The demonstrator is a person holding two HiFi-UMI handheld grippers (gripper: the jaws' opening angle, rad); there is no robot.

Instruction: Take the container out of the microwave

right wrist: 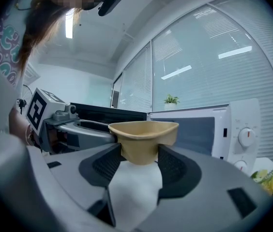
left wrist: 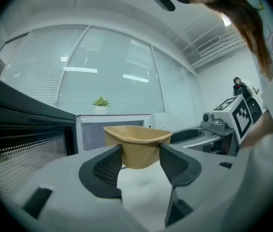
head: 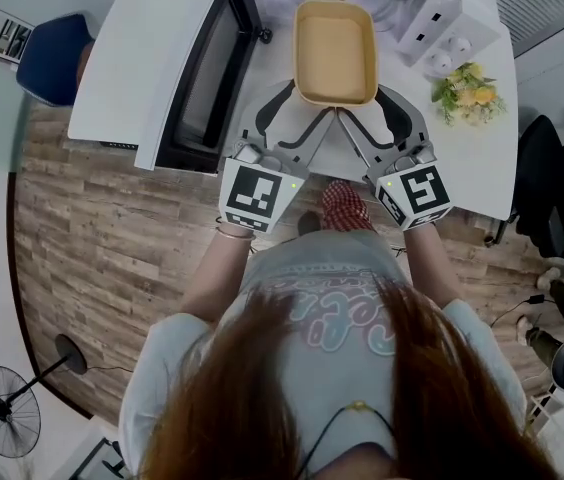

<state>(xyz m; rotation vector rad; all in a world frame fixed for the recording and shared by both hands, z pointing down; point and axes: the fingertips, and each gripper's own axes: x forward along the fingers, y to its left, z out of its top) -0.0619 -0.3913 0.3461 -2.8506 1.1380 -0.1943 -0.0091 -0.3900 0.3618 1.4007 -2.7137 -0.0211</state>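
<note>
Left gripper view: the left tongs (left wrist: 140, 157) clamp one near corner of the tan container (left wrist: 136, 141), and the right tongs (right wrist: 140, 159) clamp the other. It hangs before the open microwave (right wrist: 209, 129), above the white surface (head: 482, 168). It seems out already, with only the setting down left to do.

Tan rectangular container (head: 335, 53), empty, gripped at its two near corners by left claw (head: 300, 103) and right claw (head: 370, 106), above white bench (head: 482, 158), before white microwave (head: 417, 13) with door (head: 187, 63) swung open leftward; yellow flowers (head: 470, 93) at right.
</note>
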